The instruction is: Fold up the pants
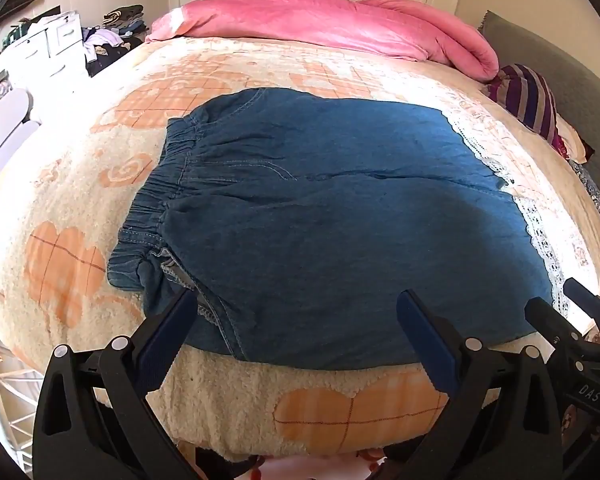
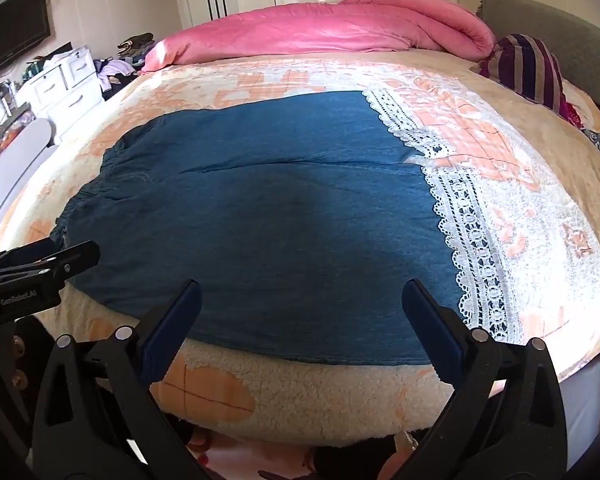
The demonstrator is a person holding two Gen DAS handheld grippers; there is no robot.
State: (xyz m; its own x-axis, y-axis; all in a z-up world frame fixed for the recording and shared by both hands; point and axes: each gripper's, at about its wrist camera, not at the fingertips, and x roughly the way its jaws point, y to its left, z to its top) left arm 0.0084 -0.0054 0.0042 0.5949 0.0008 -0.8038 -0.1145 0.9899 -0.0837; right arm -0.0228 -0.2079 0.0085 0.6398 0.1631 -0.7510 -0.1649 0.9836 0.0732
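Denim pants (image 1: pixel 324 216) lie flat across the bed (image 1: pixel 228 408), elastic waistband (image 1: pixel 156 200) to the left, lace-trimmed hems (image 2: pixel 472 248) to the right, legs side by side w/ a seam line between them. Looks like the start: no fold visible yet. Left gripper (image 1: pixel 296 340) and right gripper (image 2: pixel 300 324) both hover over the near edge, jaws apart, holding nothing. Next move prob. calls for pinching the near leg edge at waist and hem, then lifting it over the far leg. Readable text: "GenRobot.AI" on the left gripper body in the right wrist view; "DAS" on the right gripper in the left wrist view.
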